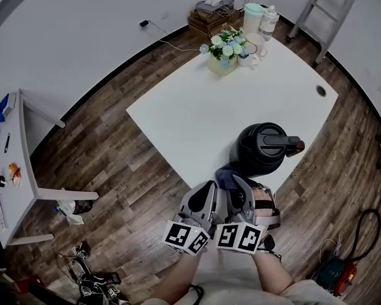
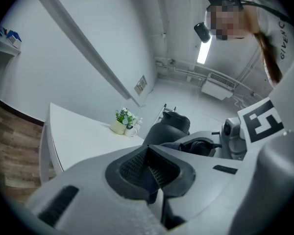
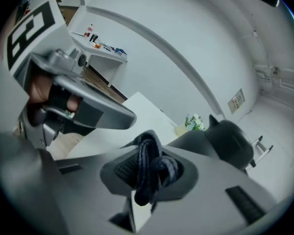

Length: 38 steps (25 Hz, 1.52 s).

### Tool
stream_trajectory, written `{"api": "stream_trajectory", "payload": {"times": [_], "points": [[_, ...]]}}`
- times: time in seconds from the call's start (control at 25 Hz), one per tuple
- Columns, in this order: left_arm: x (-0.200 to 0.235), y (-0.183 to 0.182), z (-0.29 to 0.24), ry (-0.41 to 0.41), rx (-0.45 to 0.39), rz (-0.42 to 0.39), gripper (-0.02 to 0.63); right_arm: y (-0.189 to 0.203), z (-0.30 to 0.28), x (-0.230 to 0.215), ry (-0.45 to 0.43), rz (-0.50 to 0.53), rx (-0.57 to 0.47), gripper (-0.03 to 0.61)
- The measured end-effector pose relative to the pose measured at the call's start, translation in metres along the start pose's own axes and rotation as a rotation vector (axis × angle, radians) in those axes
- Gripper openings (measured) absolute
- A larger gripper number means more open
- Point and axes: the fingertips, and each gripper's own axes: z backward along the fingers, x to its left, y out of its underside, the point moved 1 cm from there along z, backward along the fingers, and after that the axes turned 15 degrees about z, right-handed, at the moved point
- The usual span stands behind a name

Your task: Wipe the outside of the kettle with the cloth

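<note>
**A:** Tongs, quick?

**B:** My left tongs (image 2: 154, 179) are pressed together with a thin dark blue sliver of the cloth (image 3: 148, 153) pinched between the pads. My right tongs (image 3: 146, 176) are clamped on a bunched fold of it.

**A:** Kettle?

**B:** The black kettle (image 1: 261, 148) stands upright at the near edge of the white surface (image 1: 197, 113), lid on, handle pointing right. The cloth hangs just in front of its body. I can't tell if they touch.

**A:** Readable text?

**B:** "GIVEN", partly cut off, on the white sleeve (image 2: 284, 39). The flower pot (image 1: 223, 51) sits at the far corner, well apart from the kettle.
</note>
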Motion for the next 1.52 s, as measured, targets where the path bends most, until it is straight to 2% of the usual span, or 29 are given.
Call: {"api": "stream_trajectory", "payload": {"times": [0.12, 0.24, 0.32, 0.4, 0.56, 0.68, 0.76, 0.88, 1.0, 1.16, 1.32, 1.44, 1.52], "points": [[0.001, -0.001, 0.009, 0.011, 0.005, -0.003, 0.008, -0.004, 0.007, -0.004, -0.029, -0.075, -0.069, 0.052], [-0.011, -0.019, 0.012, 0.034, -0.013, -0.043, 0.008, -0.025, 0.039, -0.038, -0.062, -0.15, -0.232, 0.052], [-0.025, -0.036, 0.009, 0.065, -0.027, -0.106, 0.008, -0.038, 0.064, -0.069, -0.082, -0.138, -0.349, 0.052], [-0.041, -0.053, 0.002, 0.111, -0.049, -0.166, 0.008, -0.048, 0.084, -0.101, -0.086, -0.063, -0.43, 0.052], [-0.073, -0.086, -0.019, 0.167, -0.107, -0.272, 0.008, -0.062, 0.095, -0.154, -0.098, 0.126, -0.523, 0.052], [-0.084, -0.109, -0.039, 0.157, -0.142, -0.355, 0.008, -0.072, 0.082, -0.182, -0.124, 0.233, -0.575, 0.052], [-0.084, -0.121, -0.054, 0.119, -0.14, -0.378, 0.008, -0.076, 0.07, -0.195, -0.17, 0.285, -0.622, 0.052], [-0.076, -0.131, -0.077, 0.054, -0.132, -0.398, 0.008, -0.074, 0.054, -0.203, -0.316, 0.368, -0.714, 0.052], [-0.063, -0.129, -0.094, 0.002, -0.131, -0.403, 0.008, -0.064, 0.034, -0.199, -0.521, 0.465, -0.749, 0.052], [-0.047, -0.113, -0.109, -0.056, -0.111, -0.387, 0.008, -0.048, 0.008, -0.184, -0.856, 0.554, -0.746, 0.052], [-0.031, -0.092, -0.113, -0.103, -0.084, -0.358, 0.008, -0.028, -0.015, -0.162, -1.211, 0.571, -0.711, 0.052], [-0.023, -0.074, -0.112, -0.136, -0.065, -0.344, 0.008, -0.02, -0.028, -0.149, -1.403, 0.574, -0.664, 0.052], [-0.017, -0.066, -0.112, -0.162, -0.059, -0.335, 0.008, -0.018, -0.037, -0.141, -1.483, 0.591, -0.643, 0.052]]}}
